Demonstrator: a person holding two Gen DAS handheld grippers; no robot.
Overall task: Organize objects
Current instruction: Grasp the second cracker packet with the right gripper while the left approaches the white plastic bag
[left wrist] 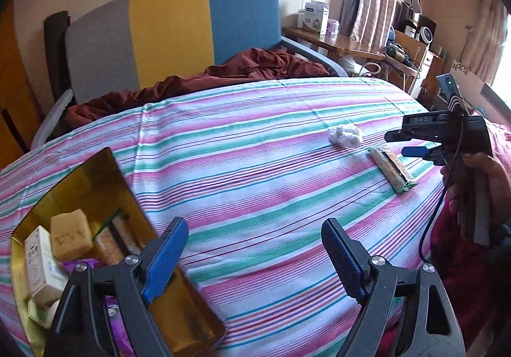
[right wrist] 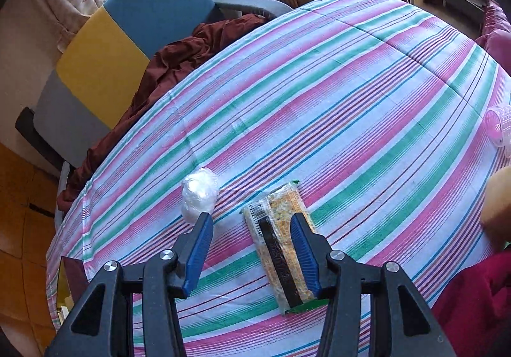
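Target is read as the long clear-wrapped cereal bar with a black band and green end (right wrist: 281,251), lying flat on the pink, green and white striped bedsheet (right wrist: 367,107), long axis running away from the right wrist camera. The right claw (right wrist: 252,250) is seen part open, empty, offset to the bar's left: its right finger overlaps the bar's right edge in view, its left finger sits on bare sheet, so the bar is not centred between the jaws. Contact cannot be told. A crumpled ball of clear plastic film (right wrist: 199,194) lies just beside the left fingertip. Step in hand is judged to be the approach for the pick. Next move calls for the claw to be shifted right until the bar's short width is straddled, then lowered and closed without the film being caught. The left claw (left wrist: 252,256) is held wide open, empty, over the sheet beside the open gold tin box (left wrist: 105,171), already holding a similar bar, a tan block and small cartons; likely drop-off.
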